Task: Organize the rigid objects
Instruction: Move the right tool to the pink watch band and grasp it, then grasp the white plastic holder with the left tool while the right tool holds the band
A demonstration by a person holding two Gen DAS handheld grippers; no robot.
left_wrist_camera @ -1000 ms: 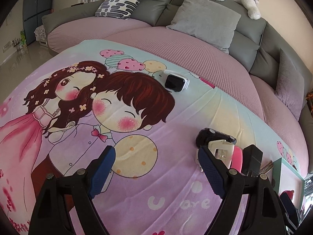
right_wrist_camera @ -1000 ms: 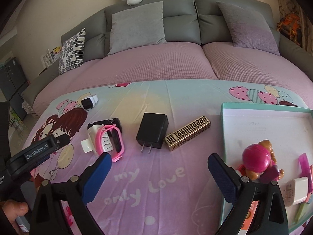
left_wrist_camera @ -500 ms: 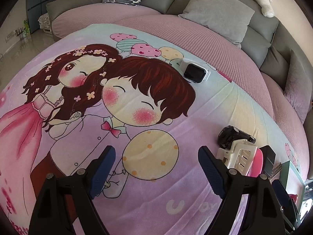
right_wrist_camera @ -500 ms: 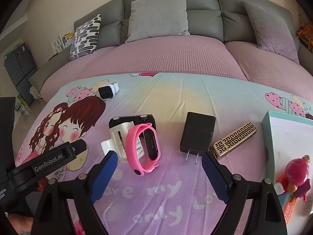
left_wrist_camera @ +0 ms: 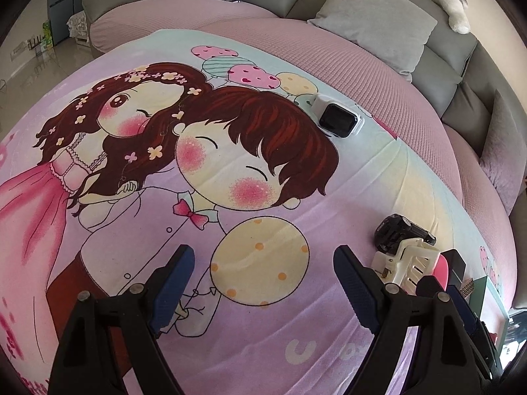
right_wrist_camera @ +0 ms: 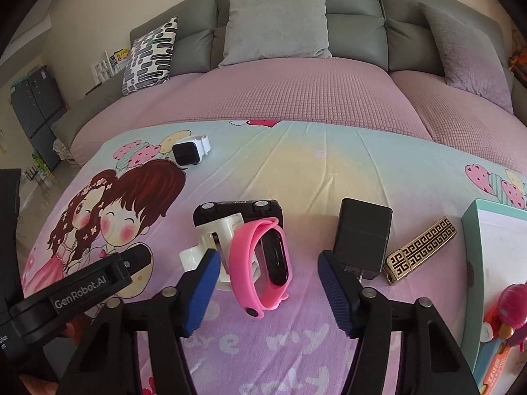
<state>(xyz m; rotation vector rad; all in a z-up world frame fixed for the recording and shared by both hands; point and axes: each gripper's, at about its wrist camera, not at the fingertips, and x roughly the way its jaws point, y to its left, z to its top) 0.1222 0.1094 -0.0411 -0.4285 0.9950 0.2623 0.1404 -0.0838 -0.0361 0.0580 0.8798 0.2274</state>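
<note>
Sorting is judged to be only partly done. A teal tray [right_wrist_camera: 474,230] is lying at the right edge of the cartoon-printed blanket [right_wrist_camera: 313,171], and a pink ball toy [right_wrist_camera: 512,299] and a few other small pieces, too cut off to be identified, are already being kept inside it.

Several rigid things are still waiting loose on the blanket: a pink wristband [right_wrist_camera: 260,263] leaning against a white-and-black device [right_wrist_camera: 227,227] near the blanket's middle, a black charger [right_wrist_camera: 362,233] just to its right, a gold-patterned bar [right_wrist_camera: 421,247] between the charger and the tray, and a white smartwatch [right_wrist_camera: 191,149] well apart toward the far left corner.

The right hand-held gripper [right_wrist_camera: 266,291] is being closed around the pink wristband; the band is standing between the blue pads, but no pad is seen pressing on it yet, so nothing is being gripped. The left hand-held gripper [left_wrist_camera: 263,283] is being held wide open above the yellow balloon print, with nothing between its fingers.

Five items are therefore judged to be left, the wristband being the one in hand.
</note>
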